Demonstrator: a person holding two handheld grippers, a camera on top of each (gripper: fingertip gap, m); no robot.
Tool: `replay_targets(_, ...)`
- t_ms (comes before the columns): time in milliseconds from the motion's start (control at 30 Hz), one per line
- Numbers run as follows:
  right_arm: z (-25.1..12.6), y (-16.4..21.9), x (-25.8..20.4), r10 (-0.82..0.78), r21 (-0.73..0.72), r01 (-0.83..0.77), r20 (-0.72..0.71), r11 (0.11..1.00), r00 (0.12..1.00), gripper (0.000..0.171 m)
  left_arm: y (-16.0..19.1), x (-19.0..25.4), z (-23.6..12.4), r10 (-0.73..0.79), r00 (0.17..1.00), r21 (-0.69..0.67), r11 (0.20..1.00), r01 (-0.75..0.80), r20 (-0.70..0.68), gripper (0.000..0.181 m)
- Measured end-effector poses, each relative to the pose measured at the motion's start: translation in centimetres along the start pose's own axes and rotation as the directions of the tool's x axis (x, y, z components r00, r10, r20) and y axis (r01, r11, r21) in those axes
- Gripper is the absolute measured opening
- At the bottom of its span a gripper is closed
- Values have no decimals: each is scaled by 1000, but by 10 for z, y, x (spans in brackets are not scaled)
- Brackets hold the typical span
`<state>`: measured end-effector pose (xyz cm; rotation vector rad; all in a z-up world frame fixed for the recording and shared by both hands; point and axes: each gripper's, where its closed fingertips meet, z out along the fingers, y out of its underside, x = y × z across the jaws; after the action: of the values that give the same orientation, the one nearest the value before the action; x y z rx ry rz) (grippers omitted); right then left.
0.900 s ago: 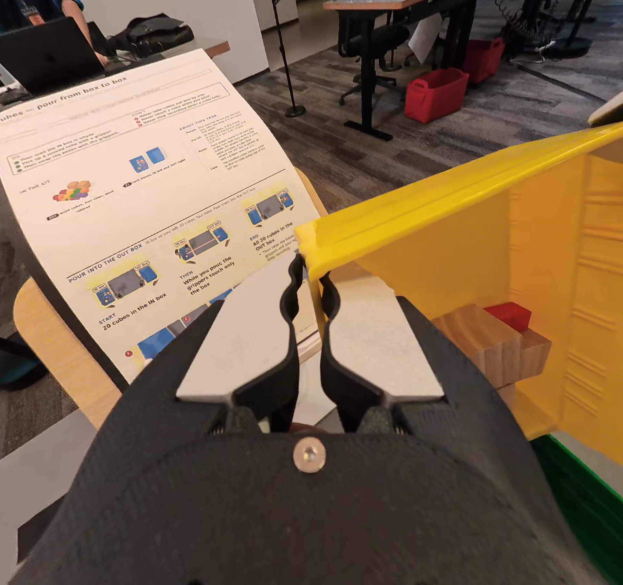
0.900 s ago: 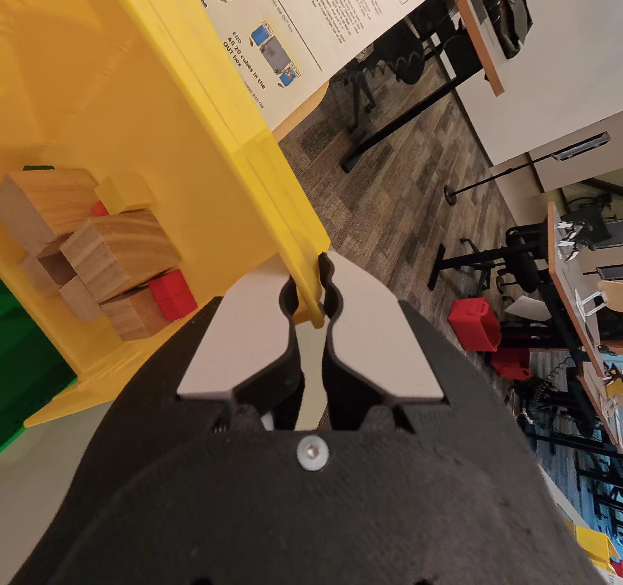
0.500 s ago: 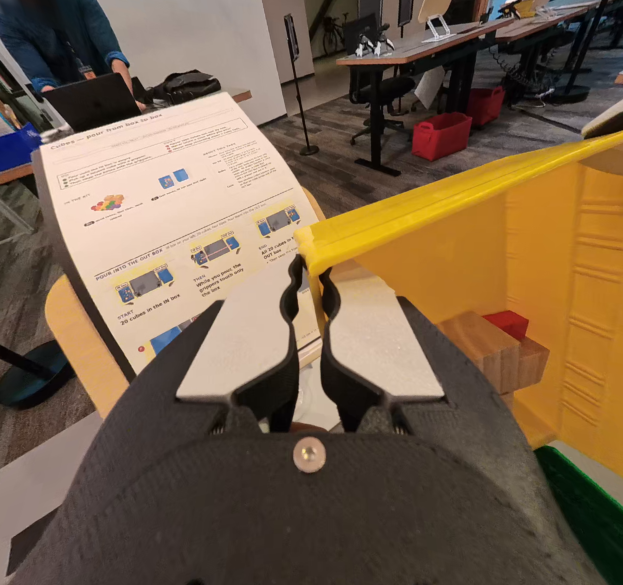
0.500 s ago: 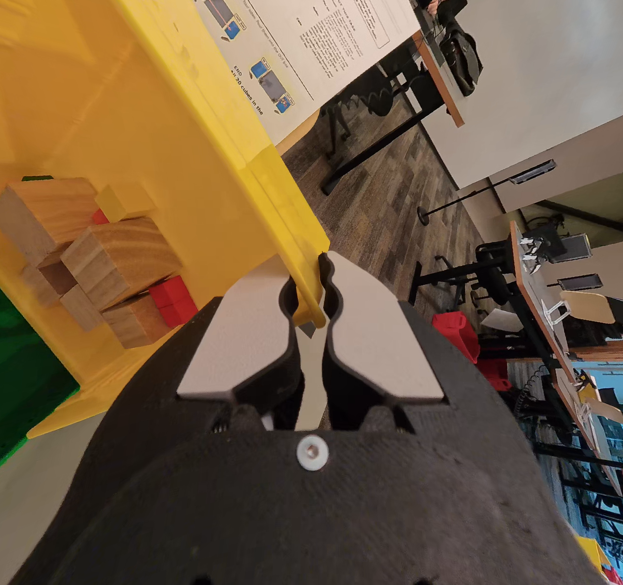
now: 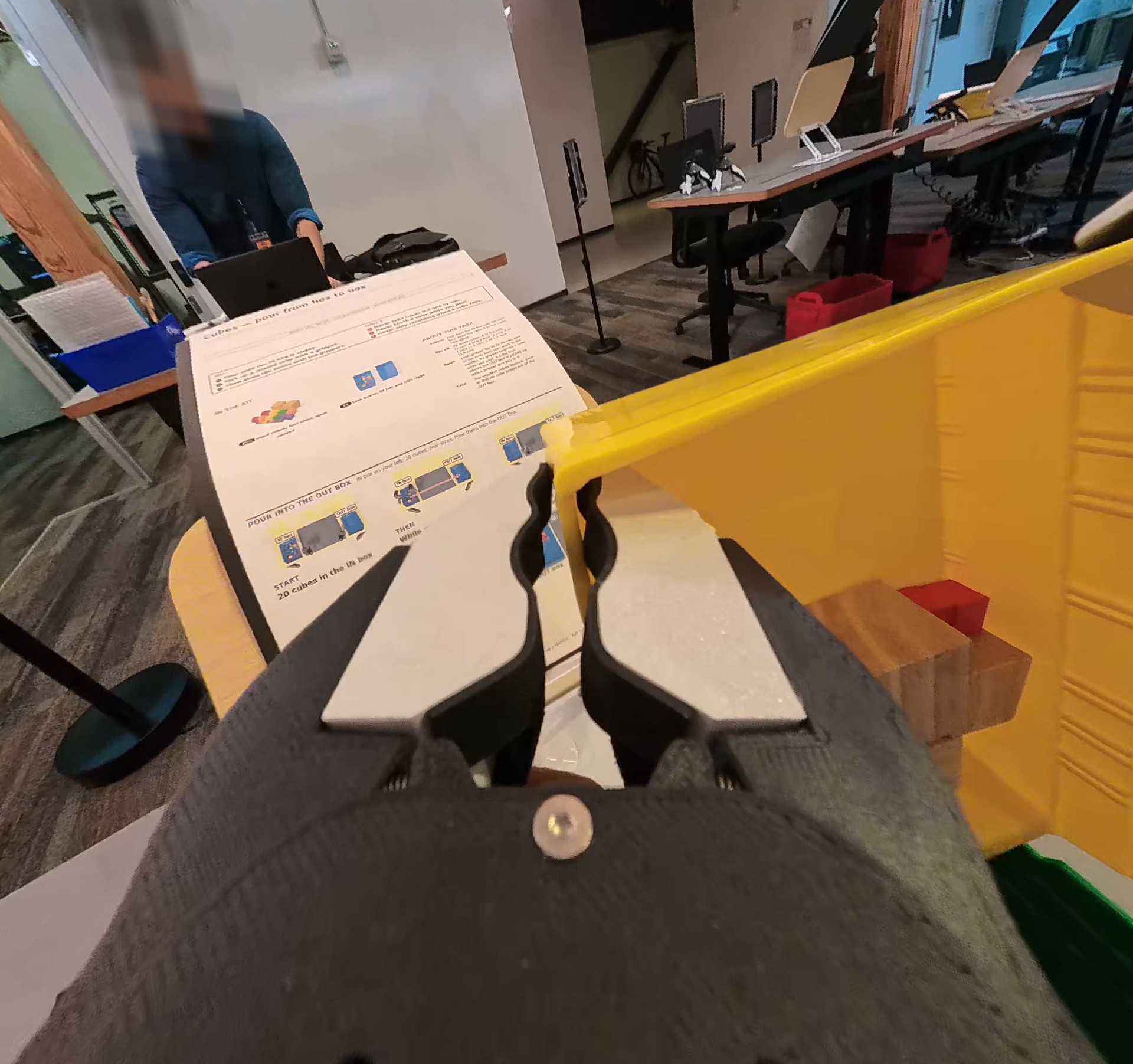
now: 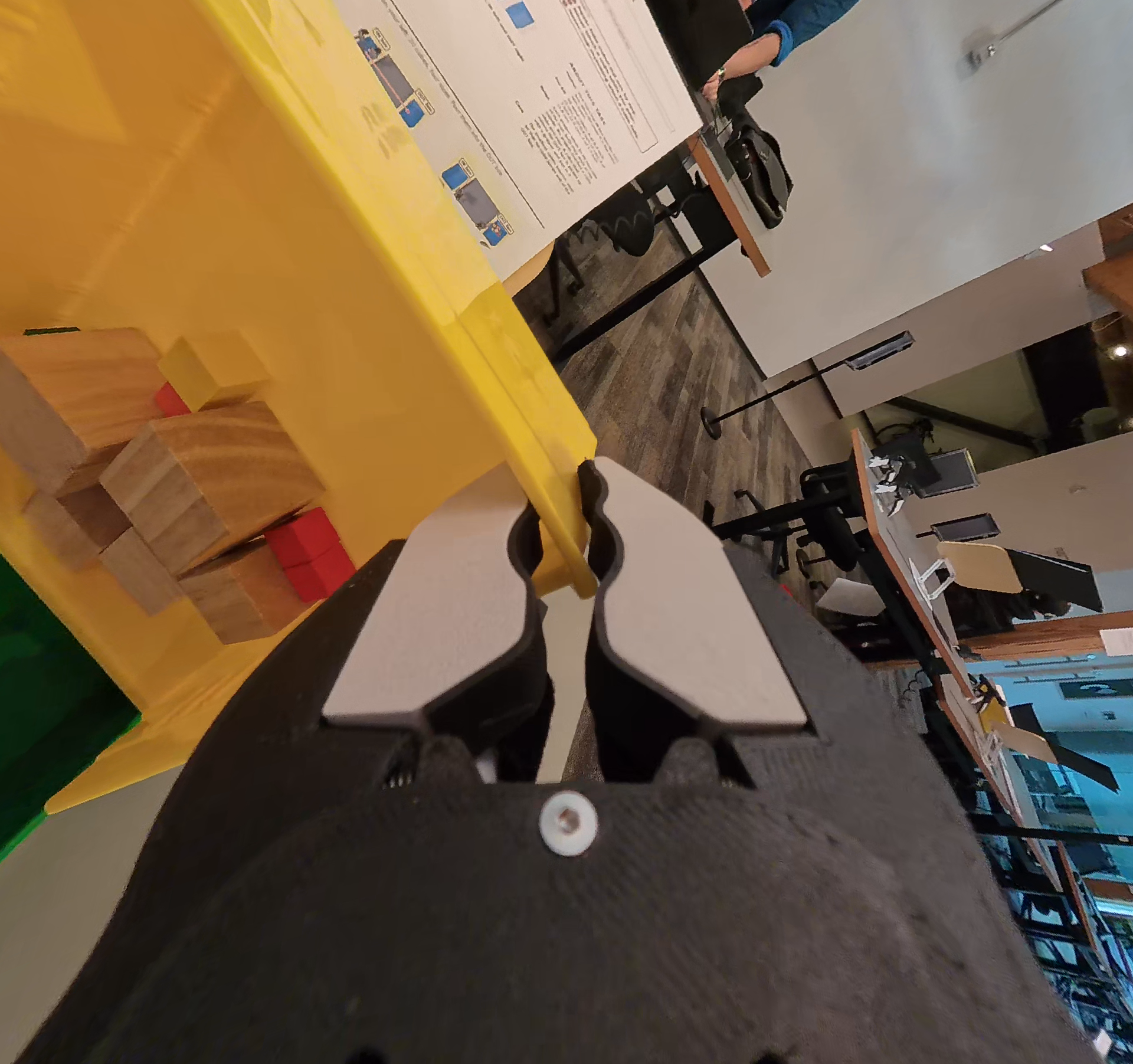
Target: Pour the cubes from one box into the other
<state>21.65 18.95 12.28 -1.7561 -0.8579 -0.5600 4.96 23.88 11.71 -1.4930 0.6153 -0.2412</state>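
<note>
The yellow box (image 5: 827,458) is tipped steeply, its opening facing me. My left gripper (image 5: 565,483) is shut on one corner of its rim. My right gripper (image 6: 561,507) is shut on another corner of the rim of the yellow box (image 6: 245,225). Wooden cubes (image 6: 208,476) with small red cubes (image 6: 309,550) and a yellow cube (image 6: 211,363) lie piled in the low end of the box; wooden cubes (image 5: 919,660) and a red cube (image 5: 944,602) also show in the left wrist view. The green box (image 6: 43,716) lies just under the low end, also in the left wrist view (image 5: 1079,936).
A printed instruction sheet (image 5: 368,421) stands on a board behind the boxes. A person (image 5: 227,188) sits at a laptop (image 5: 263,280) beyond it. A black stand base (image 5: 122,722) is on the floor at left. Desks and red bins (image 5: 840,305) stand far right.
Both grippers have kept their hold on the yellow box and tilted it further; the views swing upward, showing more of the room. The cubes stay piled at the low end.
</note>
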Motion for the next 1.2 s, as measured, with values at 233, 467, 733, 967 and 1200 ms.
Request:
replay_targets(233,-6,1,-6,1,23,-1,-20,1000,1000,6,0,3,-11,4,1000,51,999,-5,25,8)
replay_targets(467,-10,3,-10,5,48,-3,-41,999,999,6,3,5,-17,9,999,88,996,-14,49,8)
replay_targets(733,-17,-3,-7,-8,80,15,-85,997,996,6,-6,5,-25,19,997,141,990,-30,78,7)
replay_targets(967,-21,-3,-8,-12,89,21,-98,996,995,6,-6,6,-29,13,996,157,987,-27,88,7)
replay_targets(1200,-23,-1,-9,-14,96,24,-106,995,994,6,-5,8,-30,7,996,170,985,-23,94,7)
